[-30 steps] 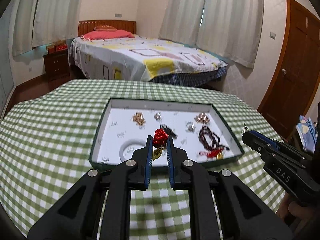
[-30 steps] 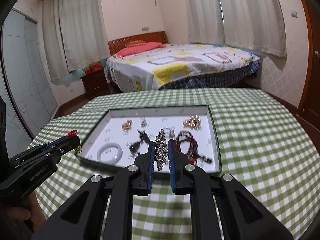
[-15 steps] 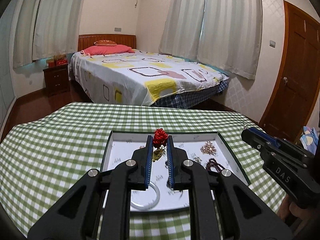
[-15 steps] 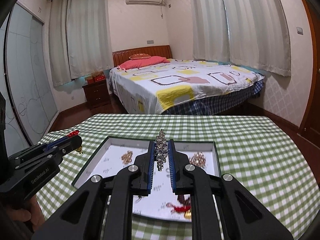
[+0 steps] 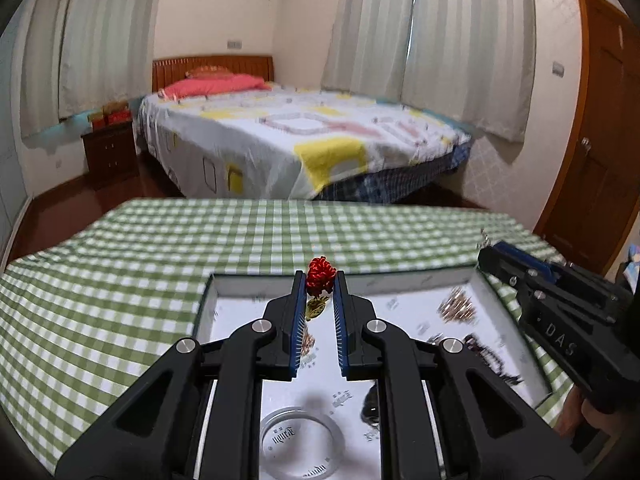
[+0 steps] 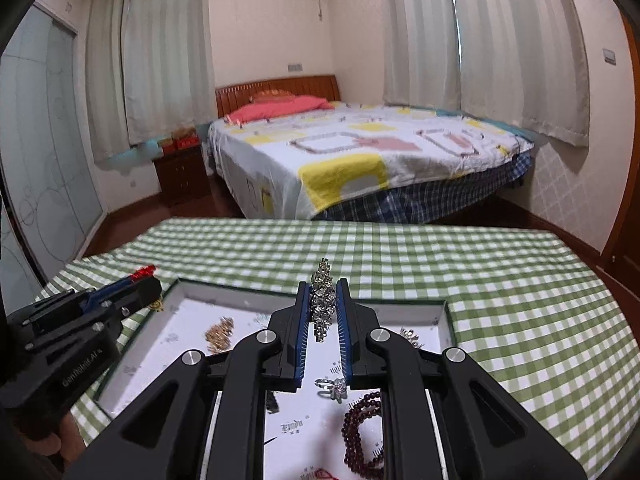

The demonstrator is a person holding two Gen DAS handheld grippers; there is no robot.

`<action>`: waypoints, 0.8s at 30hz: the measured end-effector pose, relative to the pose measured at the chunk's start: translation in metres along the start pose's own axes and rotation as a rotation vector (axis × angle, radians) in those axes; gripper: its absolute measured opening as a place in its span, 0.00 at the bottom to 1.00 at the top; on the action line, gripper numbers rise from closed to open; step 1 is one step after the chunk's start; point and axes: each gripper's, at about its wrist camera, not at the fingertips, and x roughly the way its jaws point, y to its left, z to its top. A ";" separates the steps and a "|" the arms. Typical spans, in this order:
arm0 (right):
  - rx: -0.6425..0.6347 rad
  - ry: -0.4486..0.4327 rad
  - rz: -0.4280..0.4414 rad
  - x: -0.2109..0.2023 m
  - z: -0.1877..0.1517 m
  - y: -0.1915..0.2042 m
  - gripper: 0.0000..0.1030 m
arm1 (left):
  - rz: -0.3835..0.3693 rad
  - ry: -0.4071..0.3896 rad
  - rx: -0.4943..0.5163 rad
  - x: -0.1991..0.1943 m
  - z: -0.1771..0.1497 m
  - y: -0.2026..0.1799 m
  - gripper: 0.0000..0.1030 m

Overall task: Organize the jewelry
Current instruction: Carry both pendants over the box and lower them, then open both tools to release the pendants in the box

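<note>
1. The left gripper [image 5: 321,280] hangs above the tray [image 5: 248,280], its fingers clamped on a red knotted ornament [image 5: 320,275] with a small gold charm [image 5: 316,307] dangling below it, clear of the tray floor.
2. Over on the right, the right gripper [image 6: 323,292] pinches a silver sparkly piece [image 6: 323,304] upright between its pads; the piece pokes out above the fingertips and also hangs free over the tray [image 6: 448,320].
3. The tray sits on the green checked tablecloth [image 5: 100,300], close to the table's near edge, with both grippers side by side above it.
4. Down on the white tray floor, a pale bangle [image 5: 302,446] lies at the near left part, right under the left gripper's body.
5. A gold-coloured cluster [image 5: 458,306] rests toward the far right corner in the left wrist view, and another gold cluster [image 6: 219,332] lies toward the far left in the right wrist view.
6. A silver ring [image 6: 333,386] sits mid-tray, with a dark red bead bracelet [image 6: 360,428] just nearer and to its right.
7. Beyond the table stands a bed [image 6: 360,152] with a patterned cover, slightly blurred.
</note>
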 end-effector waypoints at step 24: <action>0.001 0.194 -0.040 0.058 -0.018 -0.007 0.14 | 0.039 0.197 -0.002 0.070 -0.027 0.015 0.14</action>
